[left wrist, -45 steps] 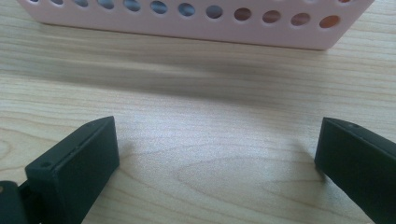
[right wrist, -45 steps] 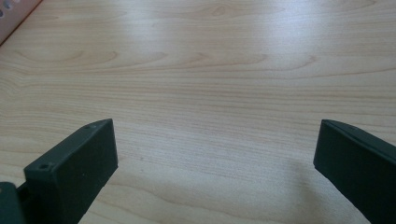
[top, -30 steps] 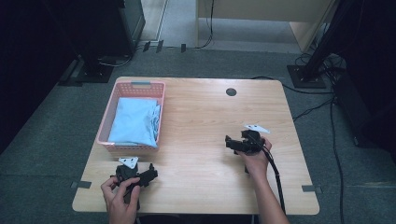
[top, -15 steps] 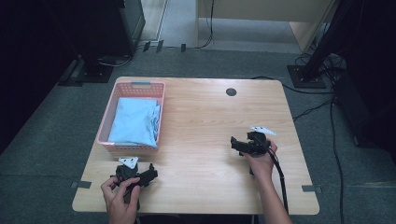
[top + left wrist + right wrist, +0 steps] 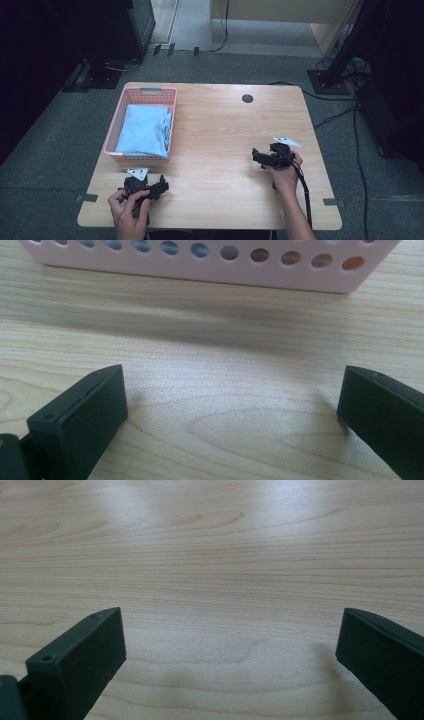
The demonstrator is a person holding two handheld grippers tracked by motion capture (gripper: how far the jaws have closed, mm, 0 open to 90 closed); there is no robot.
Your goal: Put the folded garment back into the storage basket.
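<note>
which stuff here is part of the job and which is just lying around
Part of the job:
- pink basket
- light blue cloth folded inside the basket
- left gripper, jaws open, nearest the basket
- right gripper, jaws open over bare wood

Just lying about:
- table itself, with its dark cable hole
- cables on the floor
- black stand base

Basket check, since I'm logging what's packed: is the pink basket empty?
No: in the high view the pink basket holds a folded light blue cloth that covers most of its floor.
</note>
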